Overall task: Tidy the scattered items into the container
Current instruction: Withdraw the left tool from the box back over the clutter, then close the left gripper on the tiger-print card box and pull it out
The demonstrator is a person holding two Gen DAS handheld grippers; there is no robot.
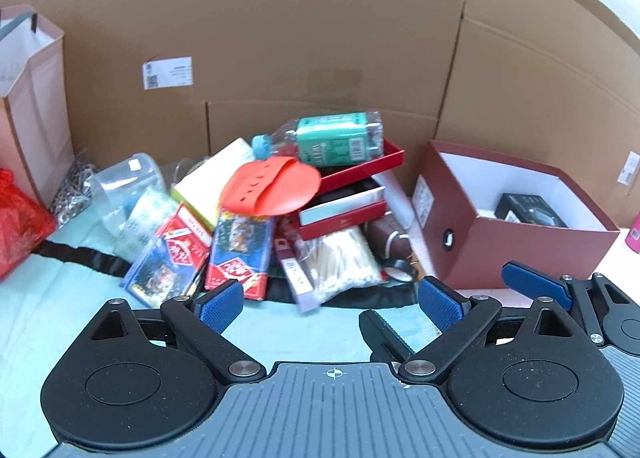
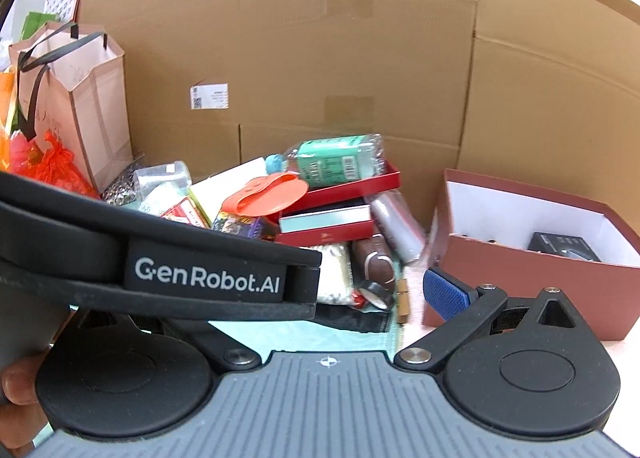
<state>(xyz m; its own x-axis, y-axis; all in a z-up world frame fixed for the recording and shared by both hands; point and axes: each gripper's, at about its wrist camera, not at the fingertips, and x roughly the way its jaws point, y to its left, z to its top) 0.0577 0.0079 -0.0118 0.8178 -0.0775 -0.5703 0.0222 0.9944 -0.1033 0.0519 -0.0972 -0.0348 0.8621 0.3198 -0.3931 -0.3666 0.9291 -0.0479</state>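
Observation:
A pile of items lies against the cardboard wall: a green-labelled bottle [image 1: 336, 140] on stacked red boxes [image 1: 352, 194], an orange silicone pouch [image 1: 272, 186], card packs [image 1: 240, 254], a bag of cotton swabs [image 1: 340, 258]. The dark red container box [image 1: 512, 218] stands to the right and holds a black box [image 1: 528, 210]. My left gripper [image 1: 330, 302] is open and empty, short of the pile. My right gripper [image 2: 340, 290] is open and empty; the left gripper's strap [image 2: 160, 254] hides its left finger. The container also shows in the right wrist view [image 2: 532, 270].
A pink paper bag [image 1: 32, 106] and a red plastic bag [image 1: 20, 218] stand at the left. A clear plastic jar [image 1: 124, 186] and metal chain lie beside them. The right gripper's blue finger [image 1: 536, 282] shows beside the container. Cardboard walls close the back.

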